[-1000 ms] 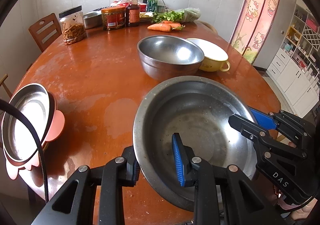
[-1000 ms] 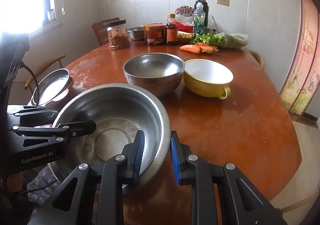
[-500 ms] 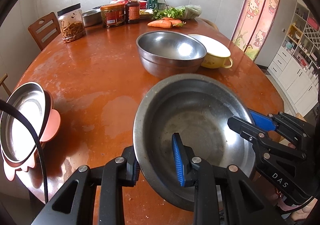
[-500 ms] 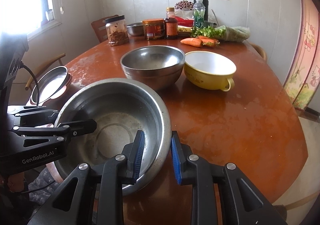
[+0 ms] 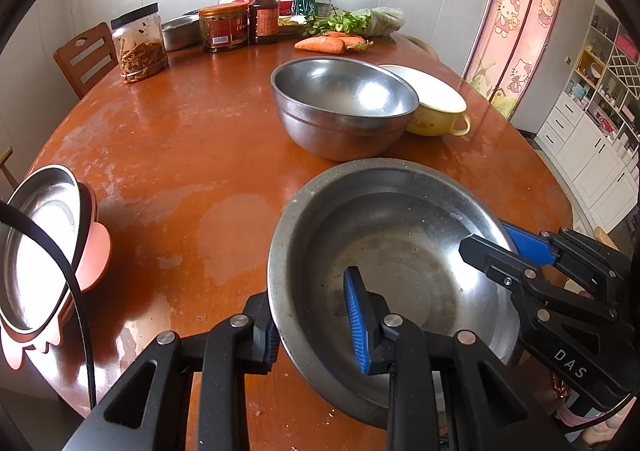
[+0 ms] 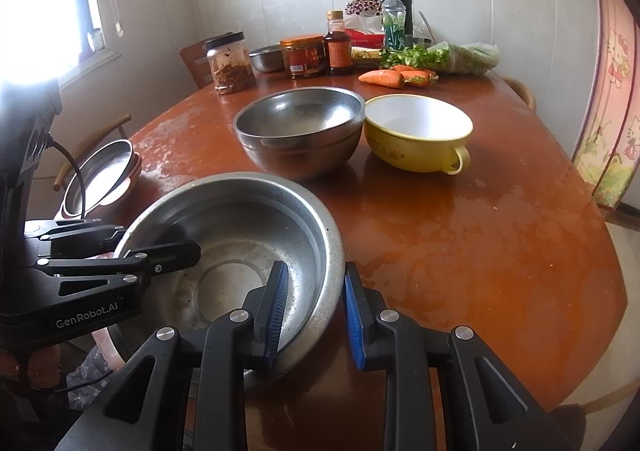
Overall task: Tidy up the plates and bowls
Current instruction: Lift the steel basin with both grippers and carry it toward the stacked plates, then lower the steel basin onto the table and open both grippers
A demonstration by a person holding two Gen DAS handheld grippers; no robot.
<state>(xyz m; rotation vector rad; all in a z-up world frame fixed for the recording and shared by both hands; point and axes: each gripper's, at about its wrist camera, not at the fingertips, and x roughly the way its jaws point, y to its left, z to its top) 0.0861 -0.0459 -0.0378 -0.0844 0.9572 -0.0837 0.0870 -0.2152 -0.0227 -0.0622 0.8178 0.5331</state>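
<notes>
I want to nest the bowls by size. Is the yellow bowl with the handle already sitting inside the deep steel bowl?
No. The yellow bowl stands on the table beside the deep steel bowl, its white inside empty.

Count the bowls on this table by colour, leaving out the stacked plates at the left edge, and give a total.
Steel: 3 (wide steel bowl, deep steel bowl, small steel bowl by the jars)
Yellow: 1 (yellow bowl)
Total: 4
</notes>
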